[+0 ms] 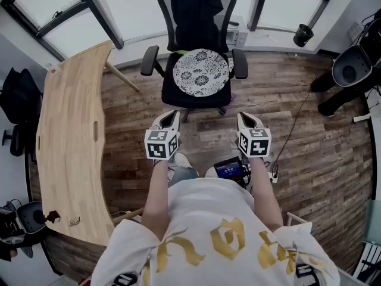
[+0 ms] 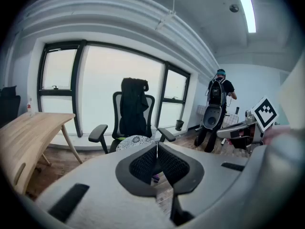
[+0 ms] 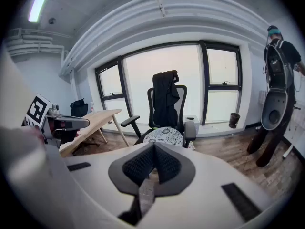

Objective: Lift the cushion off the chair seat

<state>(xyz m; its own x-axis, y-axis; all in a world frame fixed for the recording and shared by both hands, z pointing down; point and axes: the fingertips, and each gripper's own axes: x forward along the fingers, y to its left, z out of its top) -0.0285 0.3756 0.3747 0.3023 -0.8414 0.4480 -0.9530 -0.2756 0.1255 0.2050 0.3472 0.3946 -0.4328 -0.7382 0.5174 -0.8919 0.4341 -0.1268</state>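
A round white cushion with a black flower print (image 1: 200,72) lies flat on the seat of a black office chair (image 1: 193,16), which has a dark jacket draped over its backrest. Both grippers hang in the air in front of the chair, short of the seat and apart from it. My left gripper (image 1: 169,117) is shut with nothing in it, and so is my right gripper (image 1: 245,118). In the left gripper view the cushion (image 2: 135,140) shows just beyond the closed jaws (image 2: 157,149). The right gripper view has the cushion (image 3: 164,136) straight ahead past its closed jaws (image 3: 154,148).
A long curved wooden desk (image 1: 71,142) runs along the left. A person with a backpack (image 3: 279,80) stands at the right by a dark chair (image 1: 352,64). A cable (image 1: 294,127) trails over the wood floor. Windows line the wall behind the chair.
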